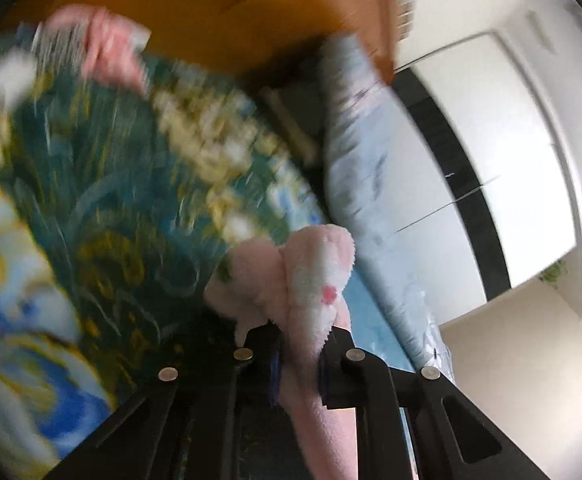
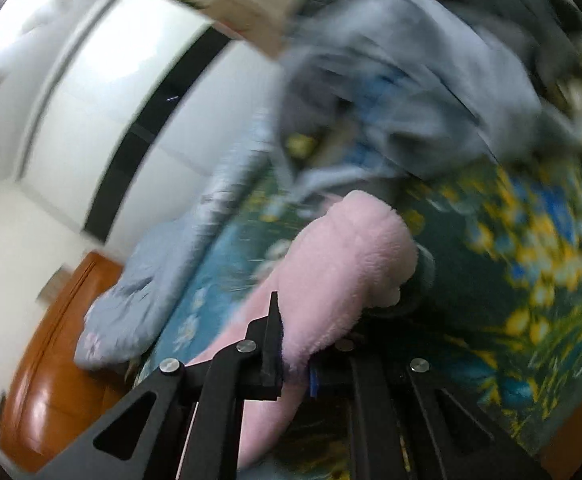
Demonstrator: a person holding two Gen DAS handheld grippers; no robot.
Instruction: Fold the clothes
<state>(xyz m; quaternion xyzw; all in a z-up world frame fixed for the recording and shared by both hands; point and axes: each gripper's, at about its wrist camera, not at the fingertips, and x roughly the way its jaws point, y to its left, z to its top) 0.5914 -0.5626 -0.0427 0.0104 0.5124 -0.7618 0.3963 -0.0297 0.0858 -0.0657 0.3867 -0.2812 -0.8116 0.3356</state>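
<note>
Gripping pink fleece [image 1: 315, 280] in both grippers, I see the left gripper [image 1: 299, 344] clamped on a bunched fold with a white patch and pink flower, cloth running back between its jaws. My right gripper [image 2: 297, 344] is likewise clenched on a thick pink roll [image 2: 343, 256]. Both point slightly downward over the green floral bedspread [image 1: 111, 168], the views tilted and blurred. A grey garment [image 2: 411, 92] lies heaped beyond the fleece; a pale blue pillow [image 1: 371, 184] sits beside the wooden headboard [image 1: 211, 8]

Fluffy pink garment [image 1: 315, 280] bunched above a floral bedspread [image 1: 131, 184].
</note>
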